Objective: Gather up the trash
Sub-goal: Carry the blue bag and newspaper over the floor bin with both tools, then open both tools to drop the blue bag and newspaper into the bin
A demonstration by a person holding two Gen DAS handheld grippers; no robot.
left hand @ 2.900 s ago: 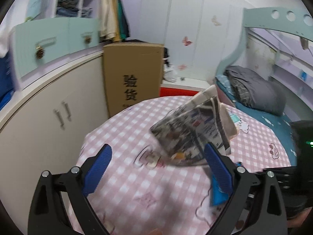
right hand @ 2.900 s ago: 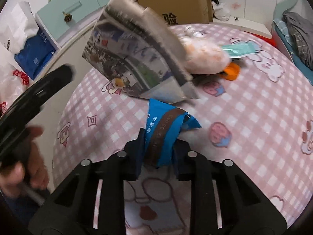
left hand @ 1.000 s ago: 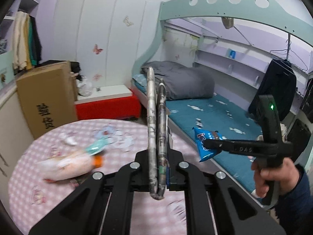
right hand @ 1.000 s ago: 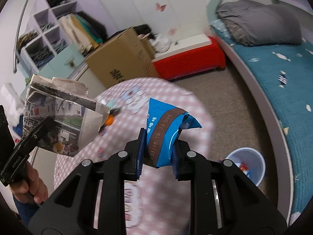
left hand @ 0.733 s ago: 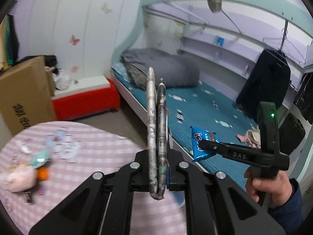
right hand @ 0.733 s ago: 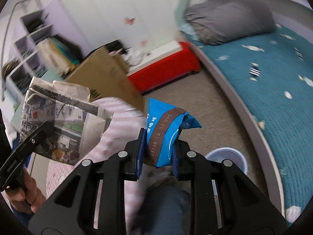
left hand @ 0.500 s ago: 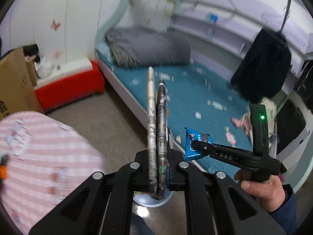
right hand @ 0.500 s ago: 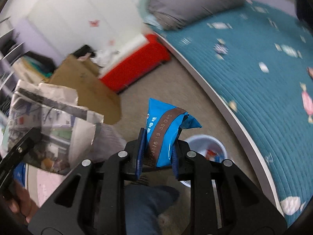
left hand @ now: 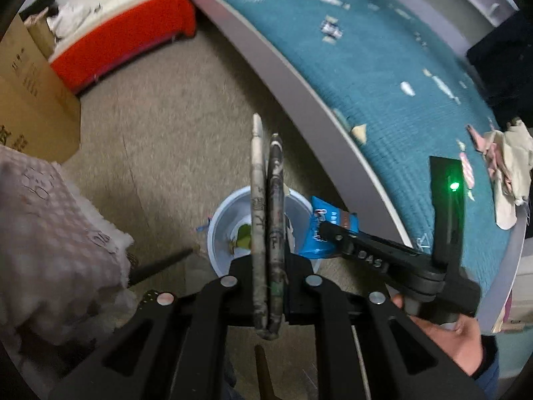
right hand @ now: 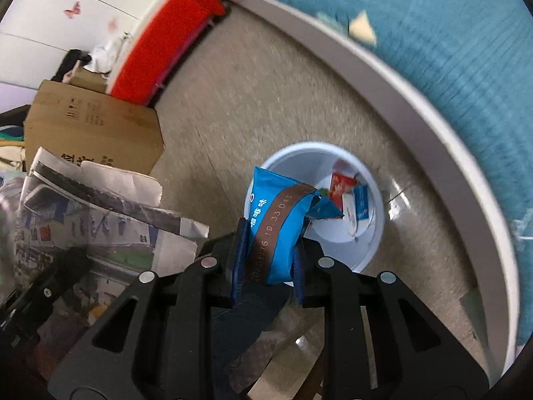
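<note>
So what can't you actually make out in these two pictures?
- Bin contents: in the left wrist view the folded newspaper crosses the opening; in the right wrist view the blue snack packet covers its near side.
- Newspaper print: blurred in both views.
- Cardboard box lettering: cut off by the newspaper, right wrist view.
- Table top: blurred, cut by the left edge.

the beige carpeted floor point(left hand: 173, 110) carries a pale blue waste bin point(right hand: 373, 233), which stands just beside the grey curved frame of the bed point(left hand: 299, 80) and has wrappers lying inside it. a brown cardboard box point(right hand: 96, 126) sits on the floor too, near a red bench point(left hand: 123, 43). the teal bed cover point(left hand: 399, 50) holds a crumpled cloth point(left hand: 509, 173) at its far side.
</note>
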